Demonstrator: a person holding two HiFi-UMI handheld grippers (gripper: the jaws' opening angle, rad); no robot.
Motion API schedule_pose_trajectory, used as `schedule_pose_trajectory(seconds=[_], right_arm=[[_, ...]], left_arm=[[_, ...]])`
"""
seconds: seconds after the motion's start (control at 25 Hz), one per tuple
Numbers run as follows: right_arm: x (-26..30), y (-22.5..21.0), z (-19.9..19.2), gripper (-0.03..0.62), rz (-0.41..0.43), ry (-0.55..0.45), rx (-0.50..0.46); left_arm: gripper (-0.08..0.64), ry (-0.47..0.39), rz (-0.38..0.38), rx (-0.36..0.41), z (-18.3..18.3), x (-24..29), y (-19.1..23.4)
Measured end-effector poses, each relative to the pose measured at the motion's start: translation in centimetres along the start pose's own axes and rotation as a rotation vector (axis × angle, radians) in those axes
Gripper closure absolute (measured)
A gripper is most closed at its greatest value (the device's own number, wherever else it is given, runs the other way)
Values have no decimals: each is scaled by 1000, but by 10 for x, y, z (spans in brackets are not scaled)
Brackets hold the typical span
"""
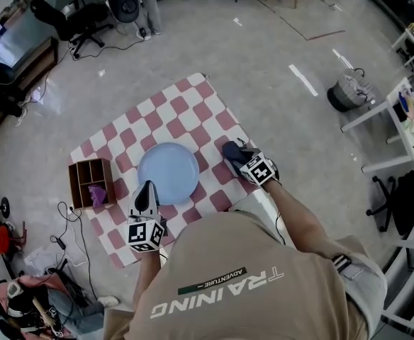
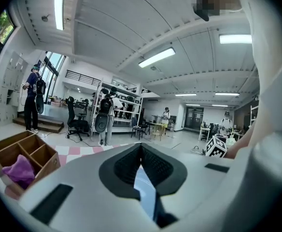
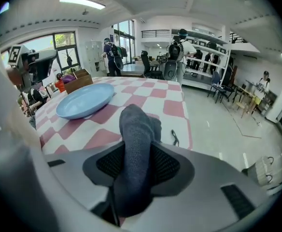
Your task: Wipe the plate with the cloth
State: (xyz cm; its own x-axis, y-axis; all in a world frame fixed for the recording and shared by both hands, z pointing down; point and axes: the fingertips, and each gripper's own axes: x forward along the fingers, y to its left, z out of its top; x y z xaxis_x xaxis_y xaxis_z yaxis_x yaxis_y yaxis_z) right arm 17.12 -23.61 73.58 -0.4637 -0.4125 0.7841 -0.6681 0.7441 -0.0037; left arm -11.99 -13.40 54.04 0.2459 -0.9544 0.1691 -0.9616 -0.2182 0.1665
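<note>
A light blue plate (image 1: 168, 173) lies in the middle of the red-and-white checkered table (image 1: 193, 112). My left gripper (image 1: 147, 193) is at the plate's near left rim. In the left gripper view its jaws (image 2: 141, 151) are shut, with a thin strip of the blue plate rim (image 2: 144, 190) between them. My right gripper (image 1: 239, 154) points down at the table just right of the plate. A dark grey cloth (image 3: 136, 139) fills the gap between its jaws (image 3: 137, 153), and both pads touch it. The cloth's far end hangs toward the table, with the plate (image 3: 85, 101) beyond it on the left.
A wooden compartment box (image 1: 91, 183) holding a purple rag (image 1: 98, 193) sits at the table's left edge. A small black item (image 3: 175, 137) lies near the table's right edge. Cables (image 1: 72, 225), an office chair (image 1: 72, 20) and a bin (image 1: 349, 91) are on the floor around the table.
</note>
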Motion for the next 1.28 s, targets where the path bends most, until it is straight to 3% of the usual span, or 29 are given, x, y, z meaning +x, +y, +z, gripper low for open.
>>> schedule_pose_trajectory(seconds=[0.12,0.2,0.48,0.68,0.8,0.92,1.0,1.08,1.16,1.28], right_arm=[[10,1,-3,369,9,-5,29],[2,2,6,359,-2,-30,0],[-54,20,71,360,17,-247,-103],[-58,46,118,385,76,-369,-148],[-63,64,148,387,95,-425,-221],[-73,87,183,420,113,-492,-278],[-88,106,212,522,131,-574,-303],[-113,126,243,574,170,-676,-313],[-139,145,274,574,232,-777,-295],[-160,169,305,575,313,-858,-275]], left_arm=[[549,-7,23,2,1,-3,6],[549,-15,44,-1,2,-6,11],[549,-41,119,-29,4,-18,30],[549,-58,121,-17,9,-20,34],[549,-67,110,-4,15,-19,33],[549,-81,94,22,24,-18,31],[549,-100,88,34,34,-18,30],[549,-150,86,1,55,-19,30],[549,-215,84,-25,82,-19,30],[549,-255,84,29,110,-17,29]])
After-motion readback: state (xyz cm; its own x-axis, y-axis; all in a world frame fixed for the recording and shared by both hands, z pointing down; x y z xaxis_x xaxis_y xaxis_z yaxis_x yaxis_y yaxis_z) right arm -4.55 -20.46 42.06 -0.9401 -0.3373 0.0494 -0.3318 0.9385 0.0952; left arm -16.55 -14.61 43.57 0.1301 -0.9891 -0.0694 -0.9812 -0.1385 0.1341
